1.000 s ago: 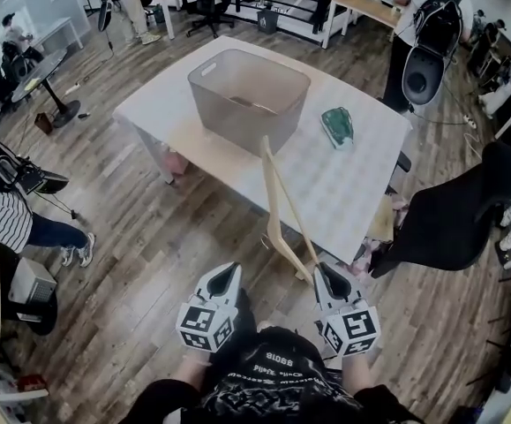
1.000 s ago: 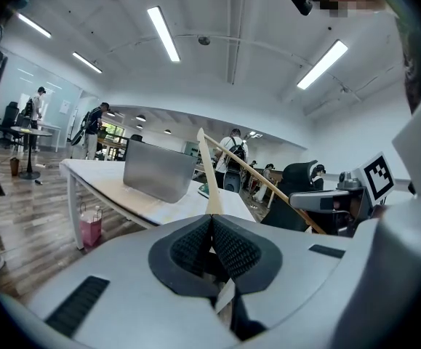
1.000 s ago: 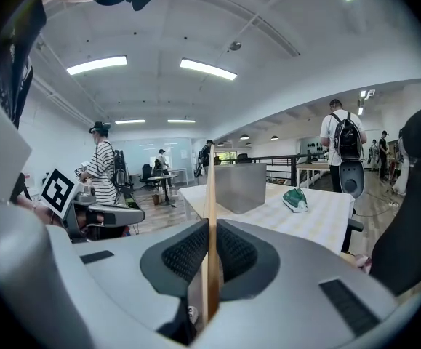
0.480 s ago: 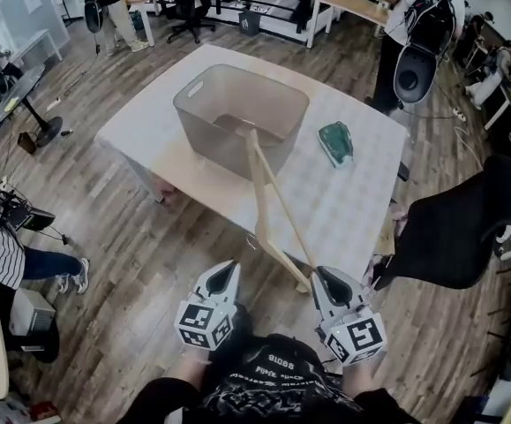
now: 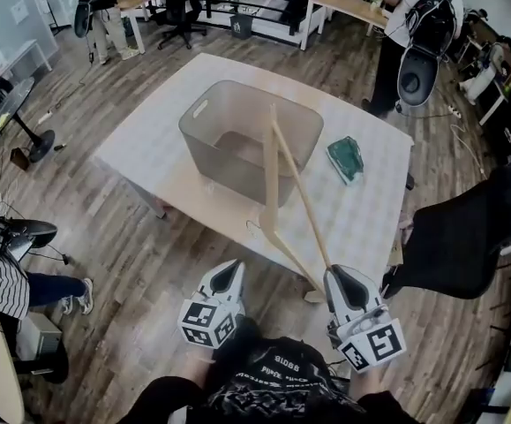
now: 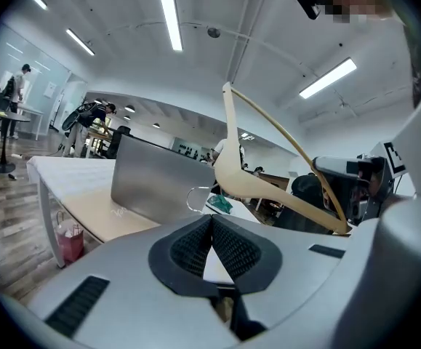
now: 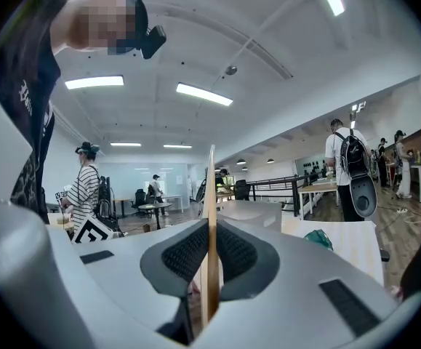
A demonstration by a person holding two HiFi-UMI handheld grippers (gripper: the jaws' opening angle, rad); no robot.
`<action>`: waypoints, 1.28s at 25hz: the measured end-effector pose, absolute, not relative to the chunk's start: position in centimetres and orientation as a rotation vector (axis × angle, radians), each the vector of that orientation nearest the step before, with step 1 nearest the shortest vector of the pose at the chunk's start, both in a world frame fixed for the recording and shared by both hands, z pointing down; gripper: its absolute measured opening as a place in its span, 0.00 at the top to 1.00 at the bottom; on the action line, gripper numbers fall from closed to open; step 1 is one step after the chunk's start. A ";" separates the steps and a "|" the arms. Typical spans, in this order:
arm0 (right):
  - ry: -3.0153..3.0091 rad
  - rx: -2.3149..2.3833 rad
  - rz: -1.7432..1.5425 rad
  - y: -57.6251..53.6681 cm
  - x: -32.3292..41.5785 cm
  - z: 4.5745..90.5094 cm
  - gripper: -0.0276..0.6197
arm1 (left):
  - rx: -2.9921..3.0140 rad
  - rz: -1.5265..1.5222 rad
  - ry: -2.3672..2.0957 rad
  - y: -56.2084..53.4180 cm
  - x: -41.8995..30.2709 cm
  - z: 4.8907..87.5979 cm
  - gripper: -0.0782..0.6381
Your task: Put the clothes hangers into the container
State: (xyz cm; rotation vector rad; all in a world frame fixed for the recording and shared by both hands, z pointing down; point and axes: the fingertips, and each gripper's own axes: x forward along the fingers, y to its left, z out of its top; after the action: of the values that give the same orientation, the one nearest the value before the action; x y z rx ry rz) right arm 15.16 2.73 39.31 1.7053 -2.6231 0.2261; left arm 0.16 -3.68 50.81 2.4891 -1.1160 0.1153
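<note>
My right gripper (image 5: 336, 281) is shut on one end of a pale wooden clothes hanger (image 5: 277, 184), which rises from the jaws and reaches over the near rim of the grey translucent container (image 5: 204, 113) on the white table (image 5: 145, 126). In the right gripper view the hanger (image 7: 210, 224) stands edge-on between the pads. The left gripper view shows the hanger (image 6: 248, 158) with its metal hook (image 6: 194, 198) beside the container (image 6: 155, 184). My left gripper (image 5: 227, 278) hangs low before the table, shut and holding nothing. Something pale lies inside the container; I cannot tell what.
A green object (image 5: 346, 158) lies on the table right of the container. A black office chair (image 5: 462, 237) stands at the right. A person with a backpack (image 5: 418, 25) is behind the table. A pink bag (image 6: 68, 238) sits under the table.
The hanger has swung up and forward in my right gripper, so its far end now reaches over the container's rim. The table and container have come closer. The left gripper has hardly moved.
</note>
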 end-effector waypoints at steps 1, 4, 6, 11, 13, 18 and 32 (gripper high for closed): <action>-2.634 1.719 0.218 2.0 14.8 38.8 0.89 | 2.493 0.113 -1.111 -4.5 -0.4 50.8 0.86; -2.654 1.764 0.173 -0.2 13.5 36.9 0.89 | 2.502 0.106 -1.099 -6.9 -2.4 50.7 0.86; -2.654 1.799 0.151 -1.6 12.9 35.6 0.89 | 2.505 0.105 -1.092 -8.3 -3.7 50.3 0.86; -2.659 1.878 0.117 -5.2 11.7 33.6 0.89 | 2.520 0.092 -1.088 -12.2 -6.6 49.6 0.86; -2.660 1.902 0.100 -6.6 10.9 33.1 0.89 | 2.533 0.096 -1.083 -13.5 -7.8 49.3 0.86; -2.646 1.923 0.063 -9.8 10.7 32.6 0.89 | 2.548 0.094 -1.091 -15.7 -8.9 49.0 0.86; -2.679 1.795 0.056 -19.8 13.0 32.7 0.89 | 2.532 0.081 -1.261 -20.9 -10.0 47.2 0.86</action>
State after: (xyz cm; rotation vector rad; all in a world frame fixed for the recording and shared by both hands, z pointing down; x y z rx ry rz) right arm 12.97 -19.83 32.71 1.7951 -2.6788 0.0563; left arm -9.97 -20.88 47.20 2.5320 -1.2612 0.0813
